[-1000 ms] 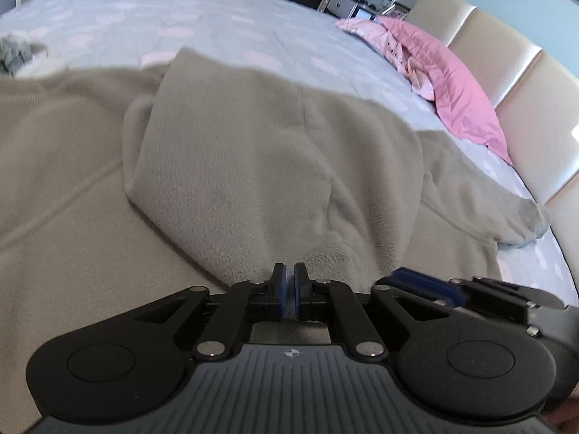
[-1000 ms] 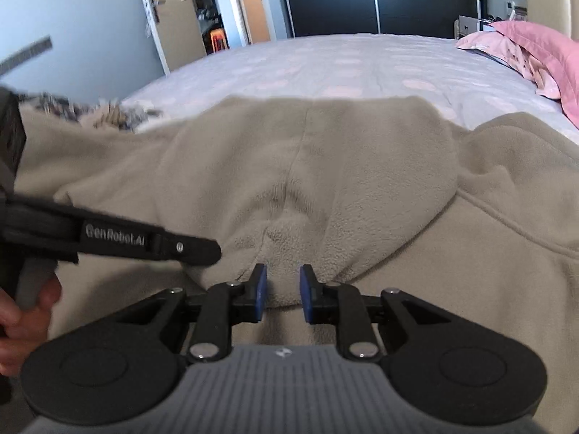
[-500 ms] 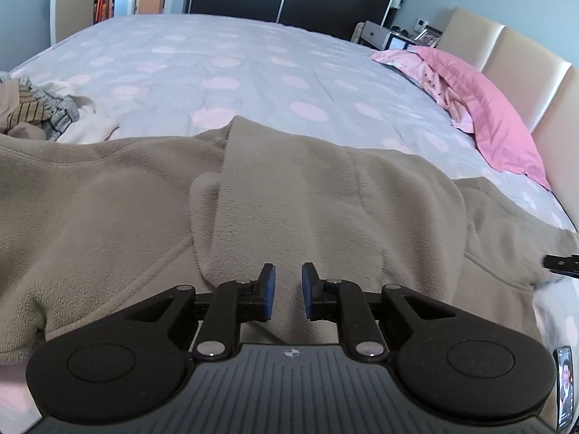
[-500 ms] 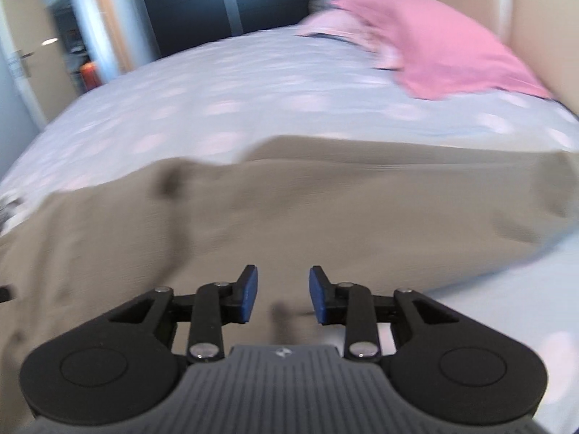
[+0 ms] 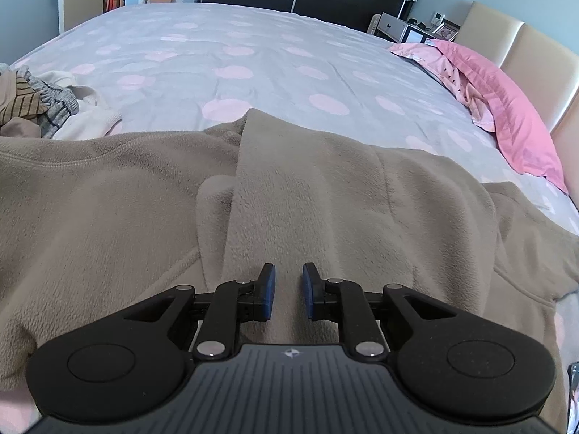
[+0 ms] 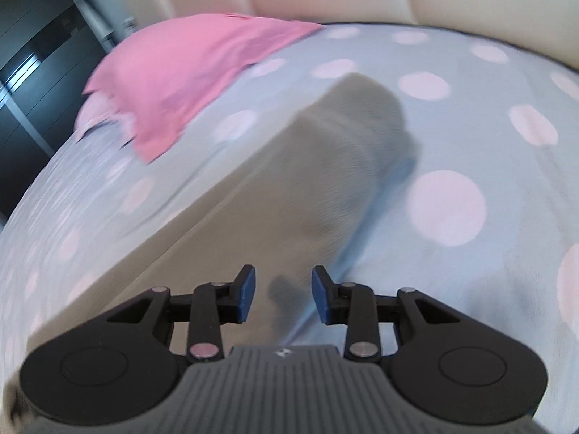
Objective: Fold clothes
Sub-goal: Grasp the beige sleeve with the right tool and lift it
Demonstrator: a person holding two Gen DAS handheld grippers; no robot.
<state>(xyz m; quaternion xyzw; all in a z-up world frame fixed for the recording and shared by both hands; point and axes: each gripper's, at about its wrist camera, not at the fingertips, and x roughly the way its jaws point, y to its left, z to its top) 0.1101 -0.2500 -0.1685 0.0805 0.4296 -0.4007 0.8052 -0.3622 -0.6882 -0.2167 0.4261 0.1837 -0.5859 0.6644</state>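
Right now a big tan fleece top [image 5: 325, 195] lies spread out on the bed [image 5: 253, 58]; it looks soft and fuzzy, with a thick seam along one edge and a part folded over the middle so a long straight fold runs down it; the bed cover is smooth and pale blue-grey with round pink dots. Just above the fuzzy cloth is the left gripper [image 5: 288, 291]; its black arms end in blue pads set a little apart, and nothing is between them. Over at the side, the right gripper [image 6: 283, 294] hangs over a long sleeve [image 6: 336, 159] of the same top, which stretches out on the dotted cover toward the cream padded headboard [image 6: 470, 3]; this view is blurry; its blue pads are apart too and pinch nothing. A smooth pink pillow [image 5: 506, 112] sits by the headboard; a small heap of other clothes [image 5: 39, 108], some striped, some white, lies near the far left edge of the bed.
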